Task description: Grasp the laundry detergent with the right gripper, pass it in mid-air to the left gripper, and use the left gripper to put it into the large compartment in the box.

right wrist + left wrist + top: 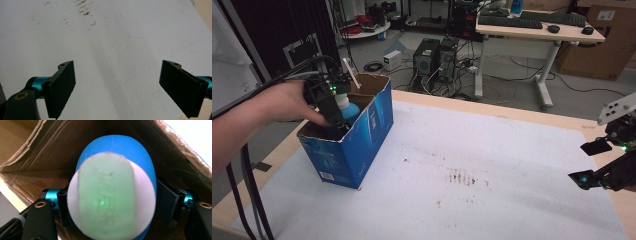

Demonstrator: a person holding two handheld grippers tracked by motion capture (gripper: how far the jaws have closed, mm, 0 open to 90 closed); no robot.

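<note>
A blue cardboard box (354,140) was recorded at about nine o'clock on the white table sheet (472,165), its flaps open and its brown inside exposed. Inside it, toward the box's ten o'clock corner, a blue bottle with a white cap (347,107) was seen standing upright. The left gripper (337,117) was lowered into the box from nine o'clock, held by a hand (287,102) with its cable trailing off the near edge. In the left gripper view the bottle (112,192) was found between the two black jaws, its pale cap turned to the camera — the pad at three o'clock stood visibly clear of the bottle's side, while contact at nine o'clock could not be made out; the jaws were therefore entered as released around the bottle, not clenched on it. The right gripper (594,162) was noted at three o'clock, at the table's edge, well apart from the box. In the right gripper view its jaws were spread wide over the bare, faintly stained sheet (107,50) — nothing was held between them.
</note>
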